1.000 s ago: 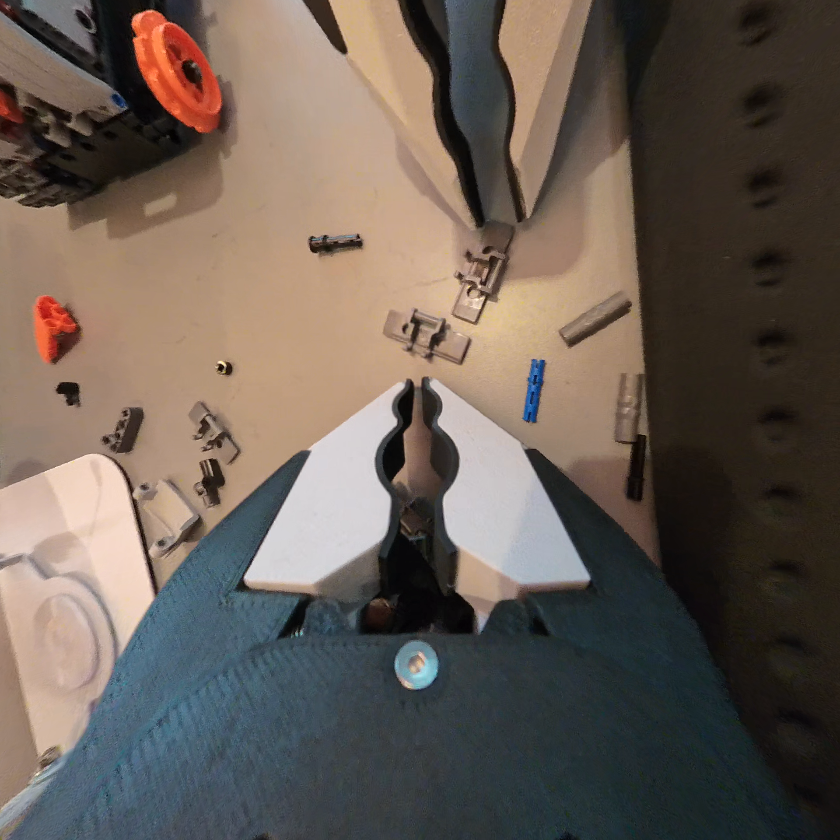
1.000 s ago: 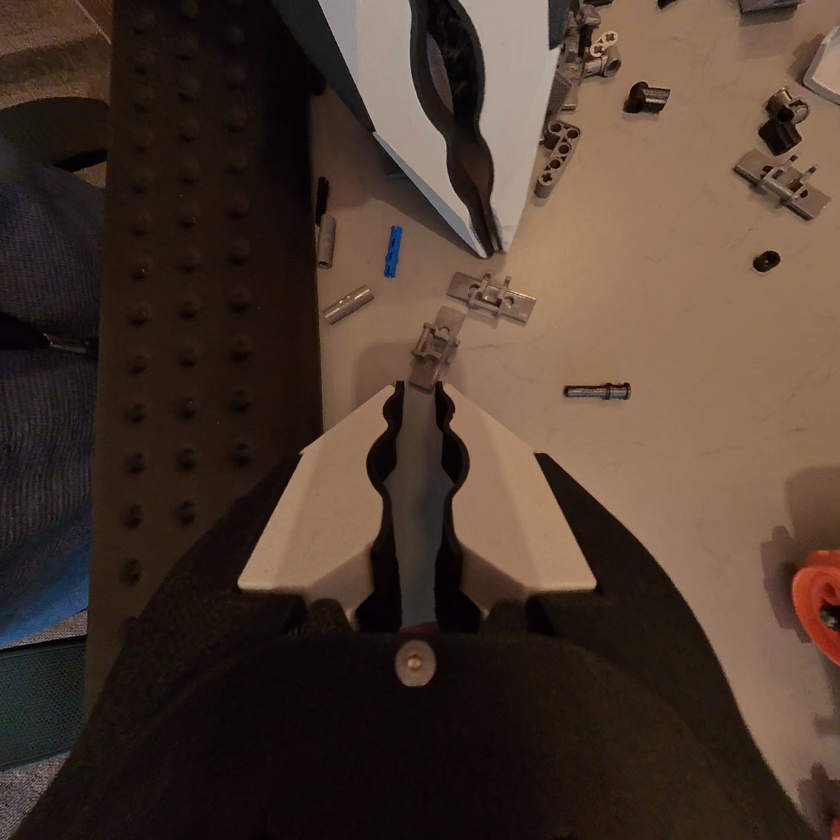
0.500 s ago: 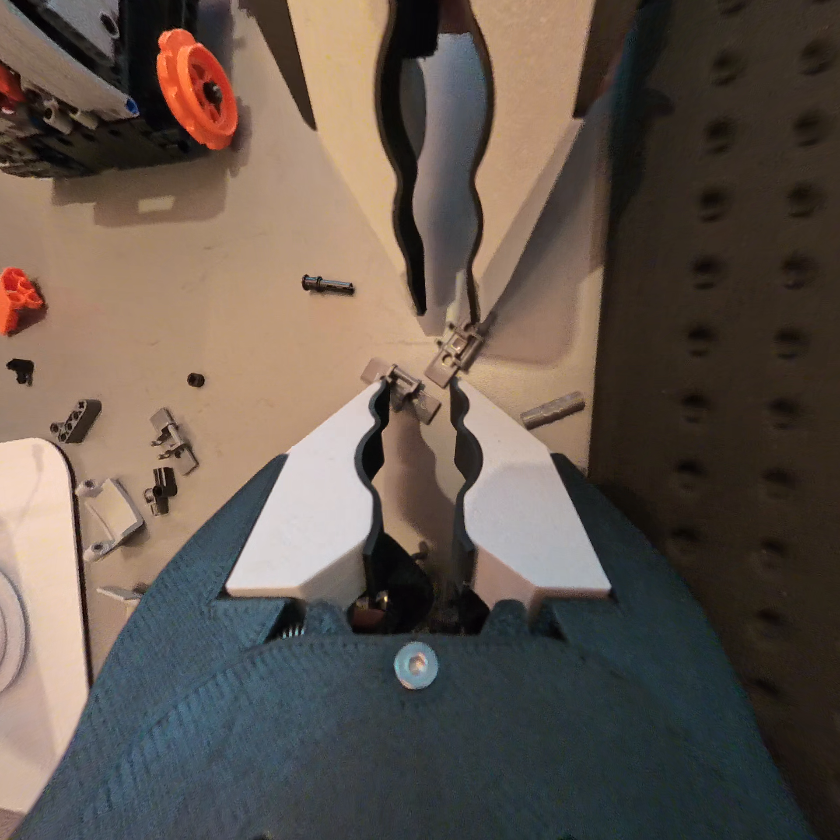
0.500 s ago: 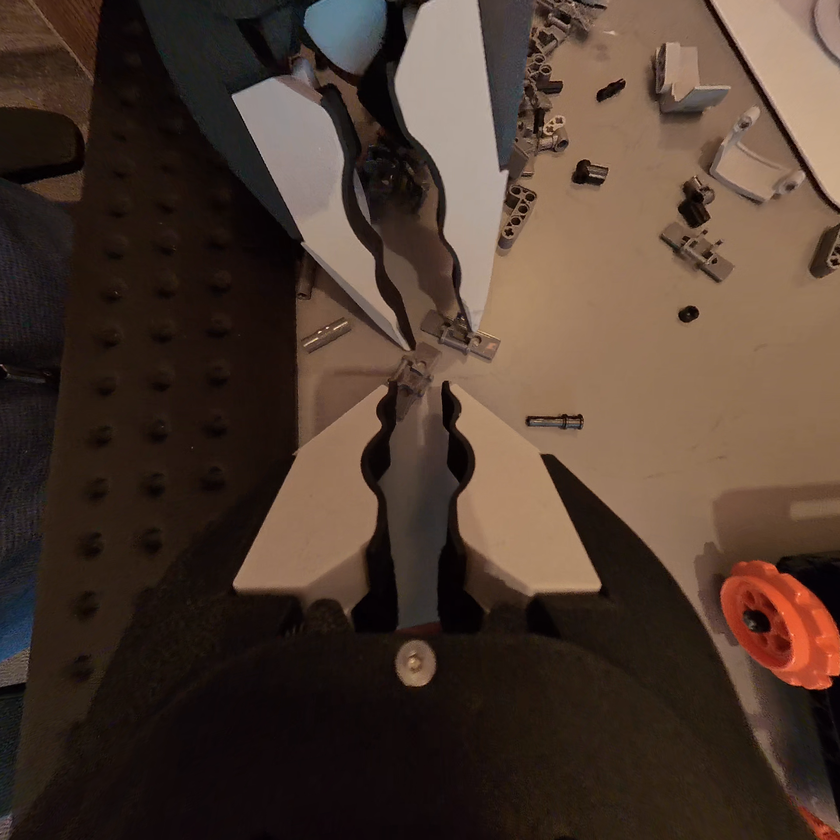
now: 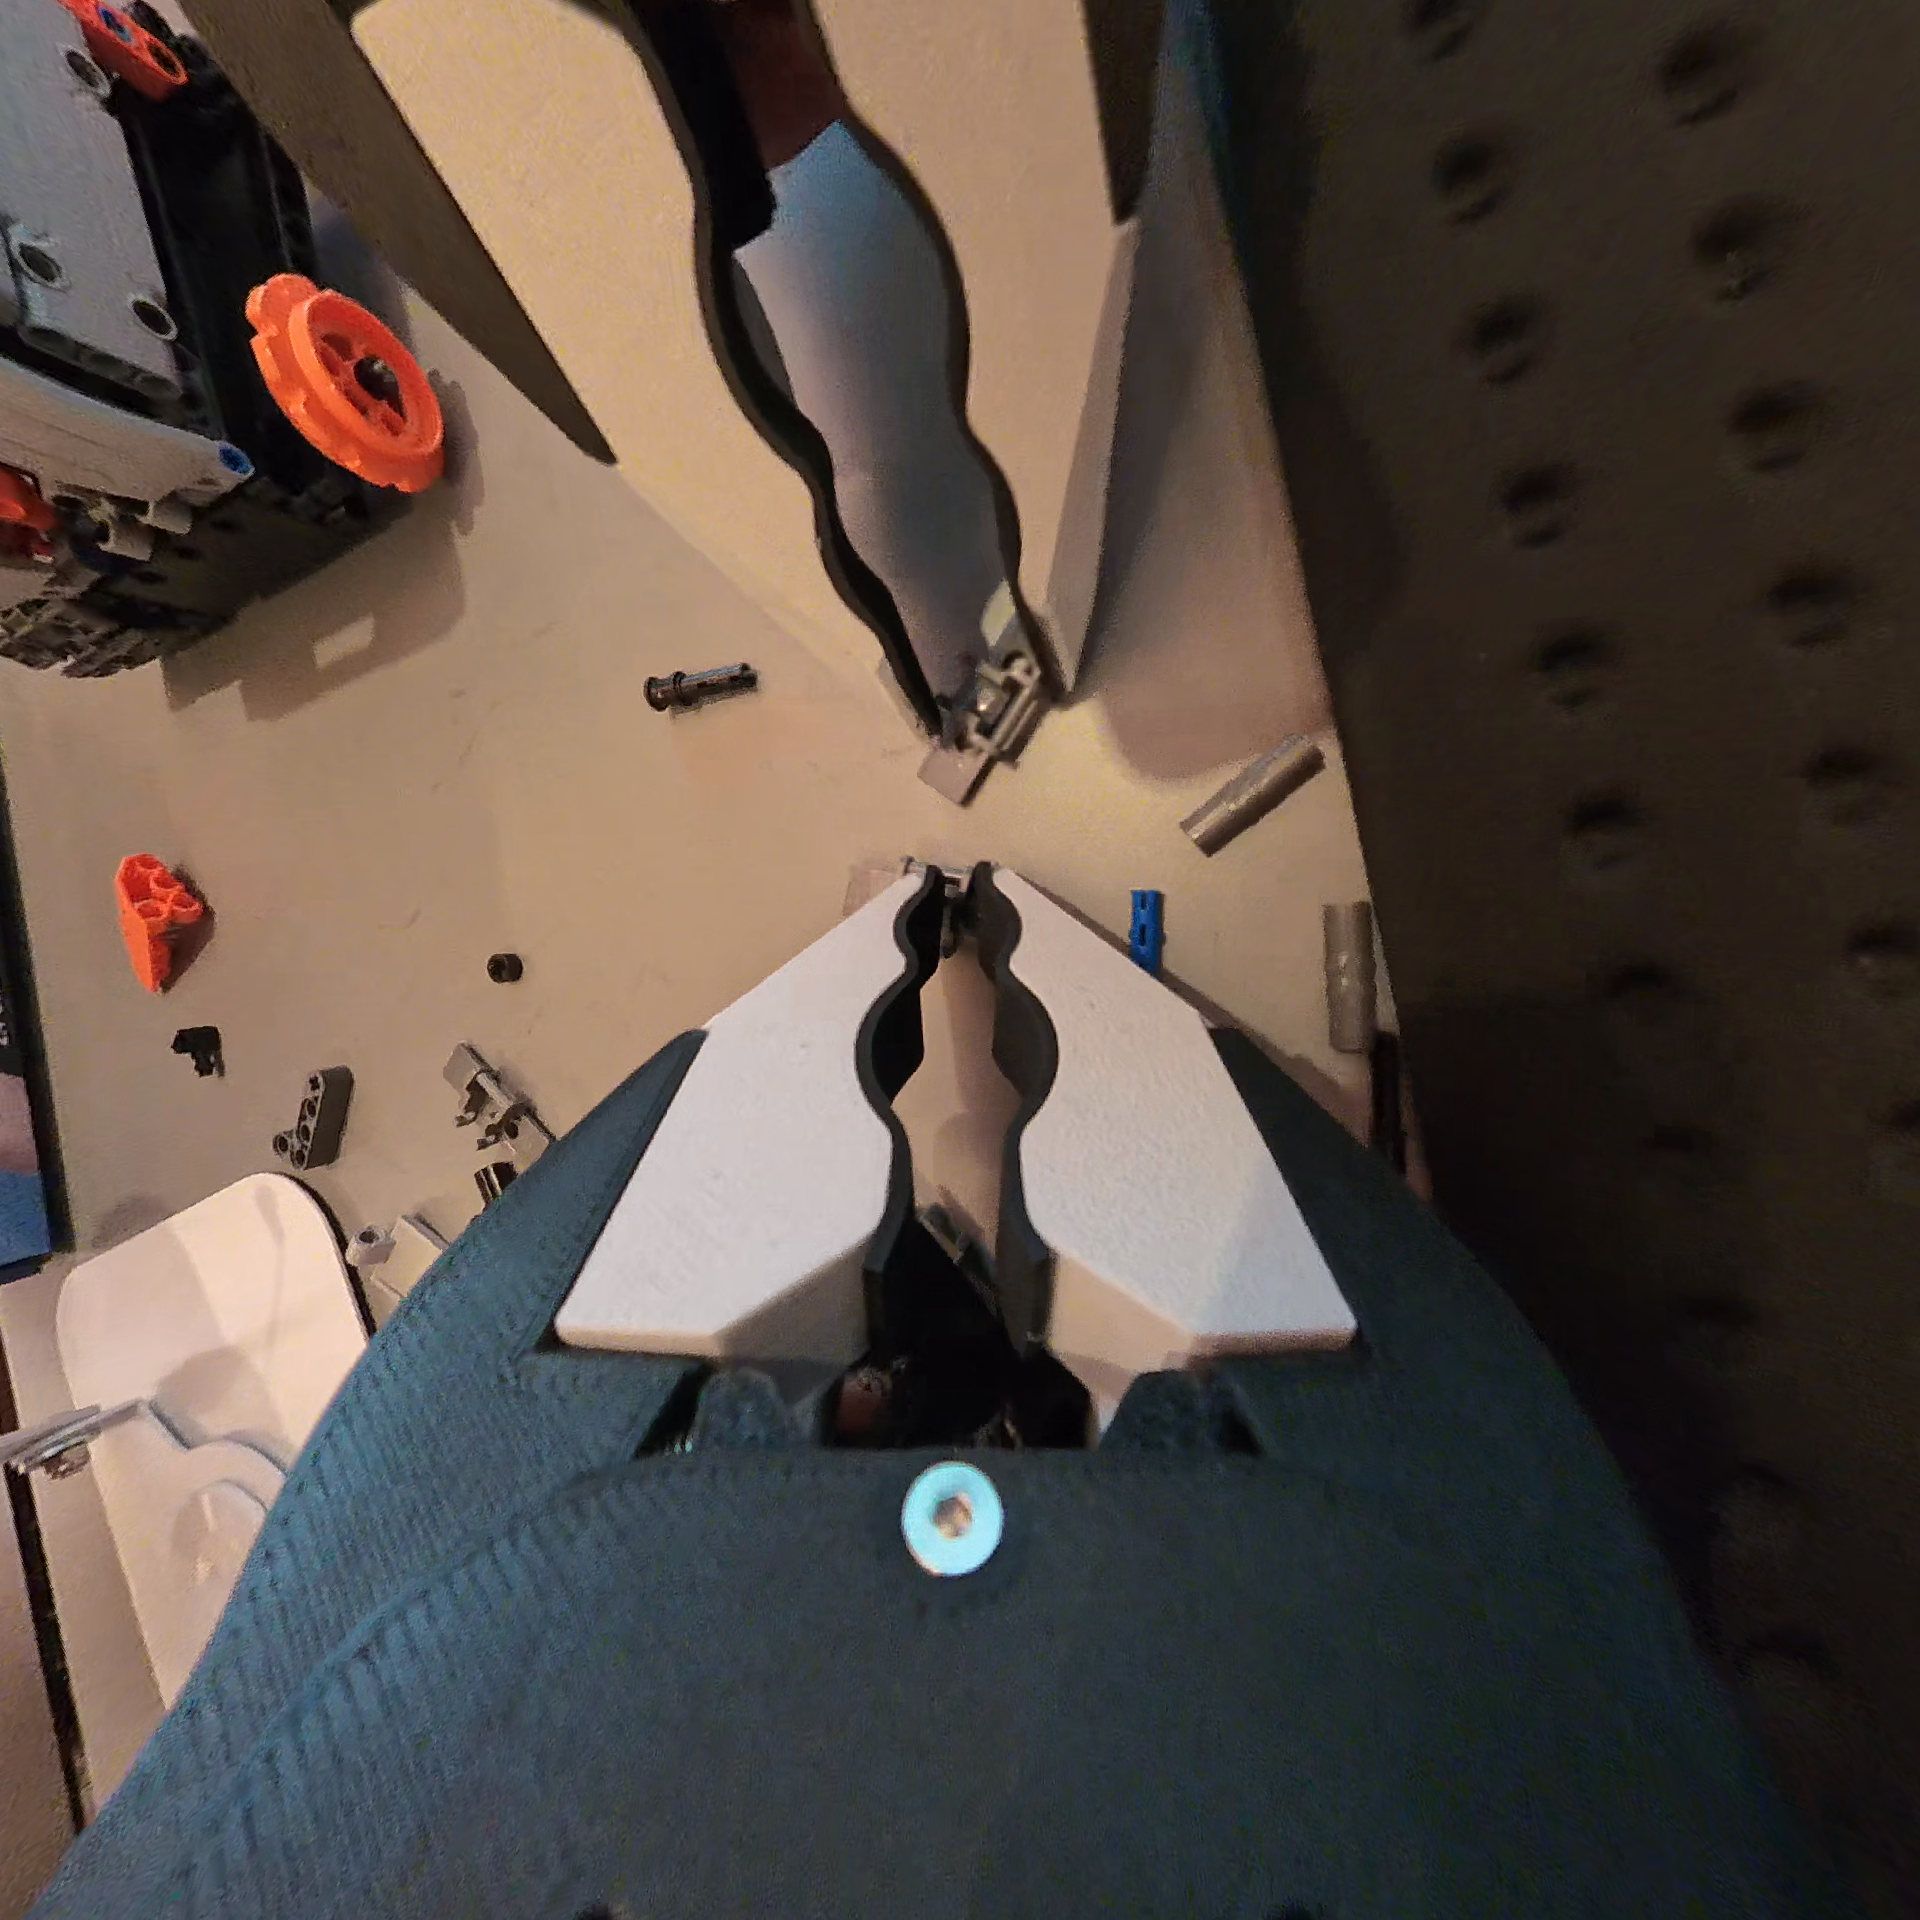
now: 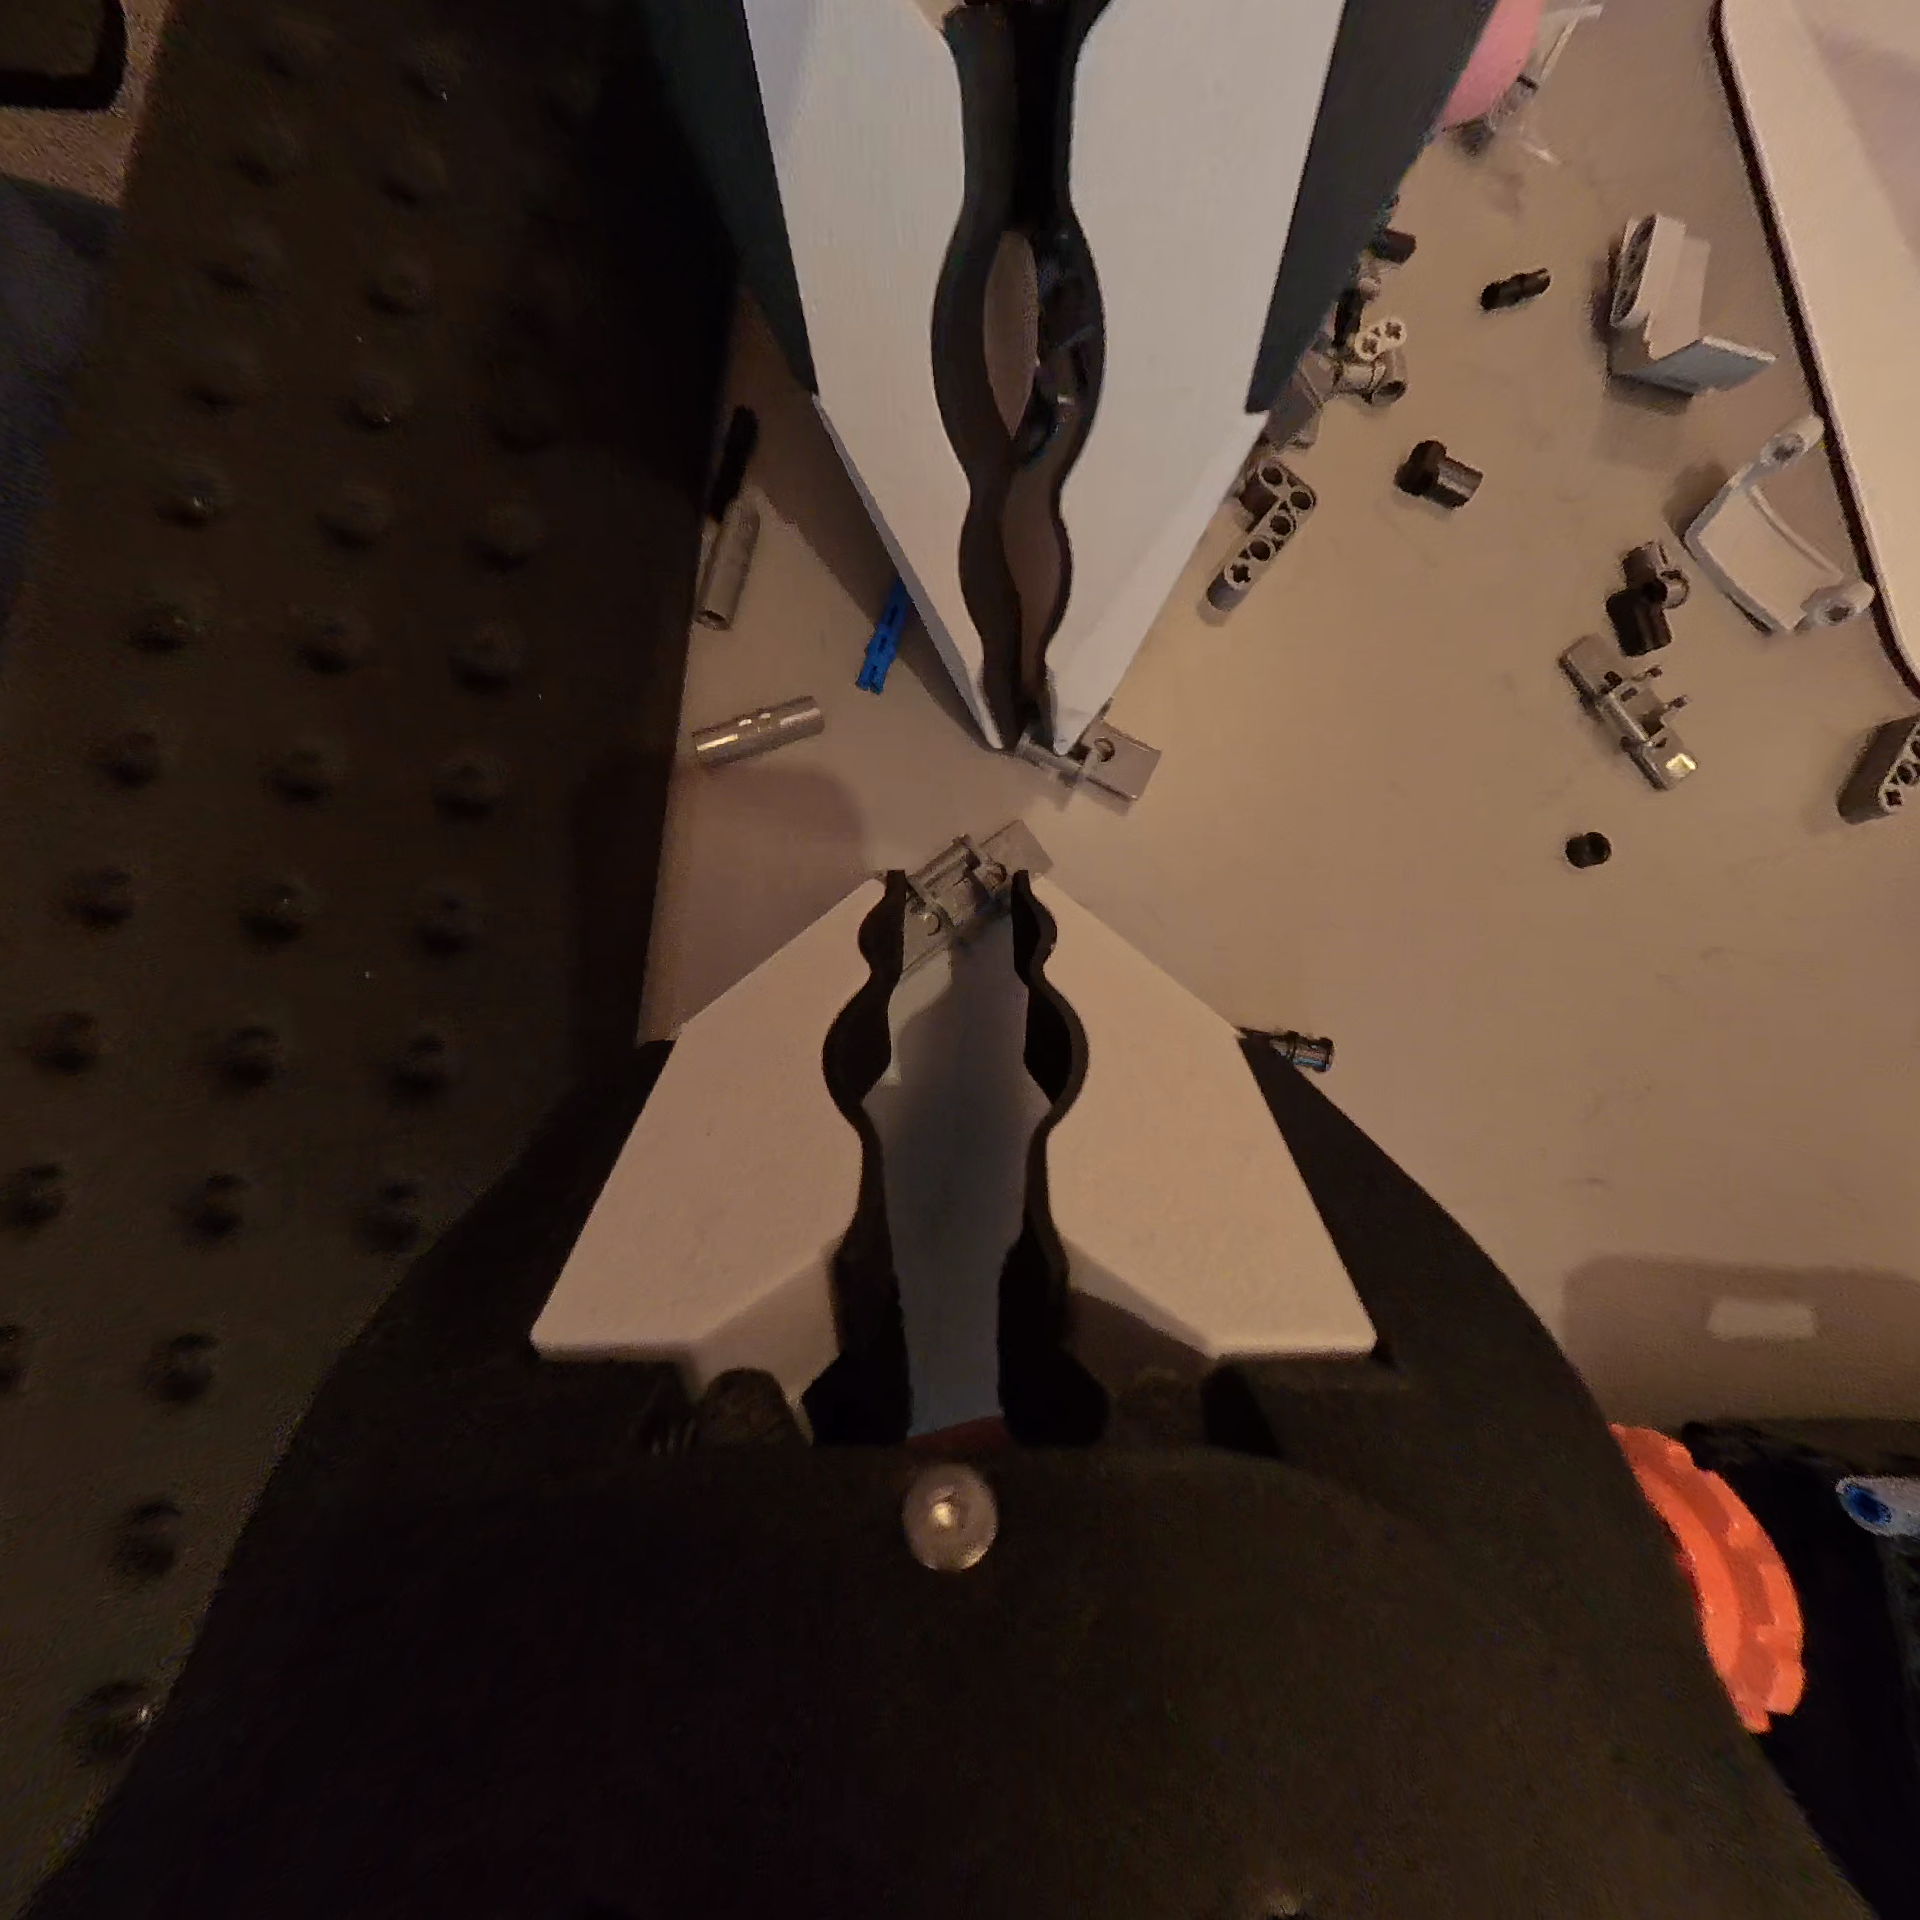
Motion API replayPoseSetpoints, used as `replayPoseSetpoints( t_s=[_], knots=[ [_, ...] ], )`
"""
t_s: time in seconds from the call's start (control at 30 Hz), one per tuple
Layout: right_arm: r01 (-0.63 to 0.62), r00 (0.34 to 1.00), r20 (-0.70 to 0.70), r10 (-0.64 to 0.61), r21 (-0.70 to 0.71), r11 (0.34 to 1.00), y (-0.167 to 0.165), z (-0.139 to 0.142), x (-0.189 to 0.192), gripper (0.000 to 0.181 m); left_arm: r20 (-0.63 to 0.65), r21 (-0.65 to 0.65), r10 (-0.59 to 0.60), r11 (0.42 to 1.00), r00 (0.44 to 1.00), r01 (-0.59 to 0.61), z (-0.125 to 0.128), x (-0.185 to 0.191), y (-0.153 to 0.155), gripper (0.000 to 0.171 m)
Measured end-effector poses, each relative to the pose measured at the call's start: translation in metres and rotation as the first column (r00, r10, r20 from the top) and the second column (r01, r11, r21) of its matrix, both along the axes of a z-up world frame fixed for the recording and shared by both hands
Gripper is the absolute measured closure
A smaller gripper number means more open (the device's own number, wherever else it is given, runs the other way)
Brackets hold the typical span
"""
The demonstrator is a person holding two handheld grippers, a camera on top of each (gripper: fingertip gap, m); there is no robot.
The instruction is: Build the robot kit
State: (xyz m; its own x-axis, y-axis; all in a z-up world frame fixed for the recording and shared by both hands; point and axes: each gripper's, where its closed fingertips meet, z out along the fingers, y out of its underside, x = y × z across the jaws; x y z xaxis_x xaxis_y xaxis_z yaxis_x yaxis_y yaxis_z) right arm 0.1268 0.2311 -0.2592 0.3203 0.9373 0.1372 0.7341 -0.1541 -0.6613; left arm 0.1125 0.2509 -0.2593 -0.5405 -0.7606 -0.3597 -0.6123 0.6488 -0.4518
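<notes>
Your left gripper (image 5: 951,883) pinches a grey link piece (image 6: 1096,769) at its tips; in the left wrist view the white fingers (image 5: 769,1122) hide most of it. Your right gripper (image 6: 951,894), at frame centre, clamps a second grey link (image 6: 961,883), just apart from the first. A blue pin (image 5: 1145,925) sits half hidden.

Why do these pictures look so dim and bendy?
Left wrist view: warm, low light, wide-angle bending, the studded dark mat in murk; right wrist view: the black hand-held gripper body nearly lost in shadow, the orange wheel blurred.
</notes>
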Motion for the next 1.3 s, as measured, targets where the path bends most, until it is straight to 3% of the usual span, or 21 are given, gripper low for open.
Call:
replayPoseSetpoints(
  t_s=[0.2,0.33,0.47,0.67,0.87,0.97,1.07,1.3],
  knots=[
    [0.02,1.0,-0.006,-0.02,-0.02,1.0,-0.002,0.0,0.002,0.164,0.01,-0.02,0.016,1.0,1.0,-0.015,0.005,-0.01,0.006,0.167],
    [0.086,0.996,0.028,-0.086,0.023,0.996,-0.004,0.0,0.003,0.166,0.01,-0.06,0.16,0.985,0.987,-0.159,0.012,-0.012,0.015,0.153],
    [0.161,0.986,0.037,-0.163,0.059,0.985,-0.003,0.0,0.002,0.167,-0.016,-0.124,0.334,0.935,0.942,-0.334,0.01,-0.008,0.017,0.143],
    [0.197,0.98,0.021,-0.199,0.071,0.978,-0.005,0.0,0.006,0.167,-0.103,-0.182,0.408,0.889,0.907,-0.42,-0.002,-0.006,0.005,0.141],
    [0.189,0.982,0.007,-0.189,0.043,0.981,-0.009,-0.001,0.014,0.166,-0.114,-0.195,0.308,0.925,0.945,-0.325,-0.003,0.004,-0.007,0.153],
    [0.186,0.982,-0.001,-0.186,0.025,0.982,-0.011,0.0,0.017,0.166,-0.129,-0.215,0.152,0.96,0.98,-0.178,-0.002,0.003,-0.029,0.16],
    [0.181,0.983,-0.012,-0.181,0.006,0.983,-0.014,0.0,0.02,0.166,-0.087,-0.11,0.085,0.989,0.993,-0.094,-0.001,-0.001,-0.029,0.166],
    [0.172,0.985,-0.033,-0.172,-0.02,0.985,-0.014,0.0,0.022,0.166,-0.019,0.034,0.225,0.974,0.974,-0.225,0.008,-0.026,-0.005,0.154]
  ],
)
